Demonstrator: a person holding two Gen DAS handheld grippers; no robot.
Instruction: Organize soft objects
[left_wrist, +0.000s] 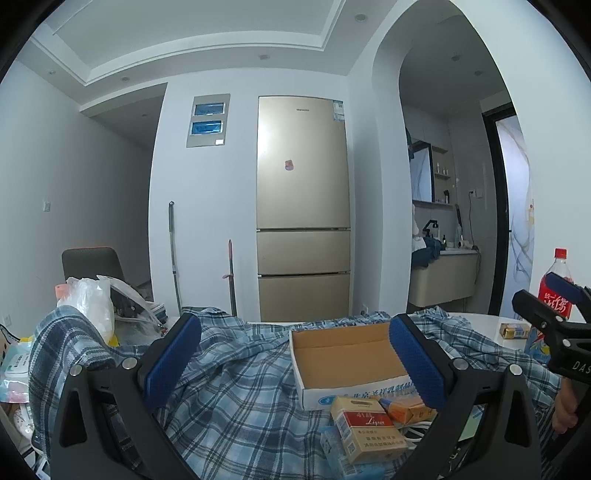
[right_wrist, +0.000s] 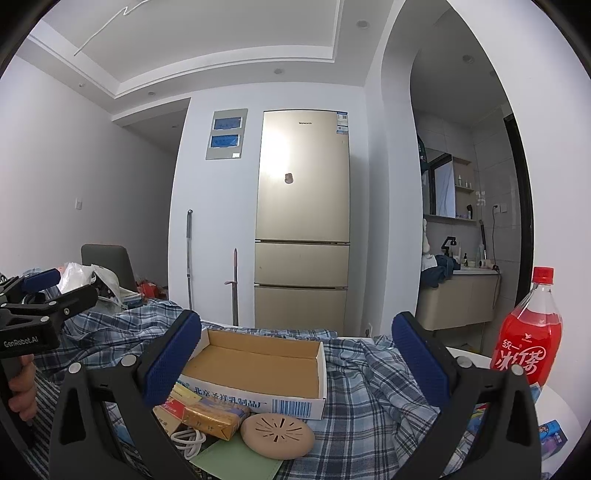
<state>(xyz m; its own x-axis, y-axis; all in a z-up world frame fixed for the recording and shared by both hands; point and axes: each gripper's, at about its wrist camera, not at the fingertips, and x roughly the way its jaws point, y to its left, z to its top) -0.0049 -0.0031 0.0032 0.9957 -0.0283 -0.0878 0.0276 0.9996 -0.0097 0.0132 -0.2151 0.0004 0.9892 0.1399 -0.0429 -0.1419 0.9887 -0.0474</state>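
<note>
Over plaid shirt, spread fingers.

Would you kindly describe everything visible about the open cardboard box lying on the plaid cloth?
The shallow open cardboard box is empty, brown inside, with white outer walls bearing blue Chinese print and a barcode. It sits flat on the rumpled blue plaid cloth, its top open. A yellow packet and a round beige perforated disc lie at its near wall.
</note>
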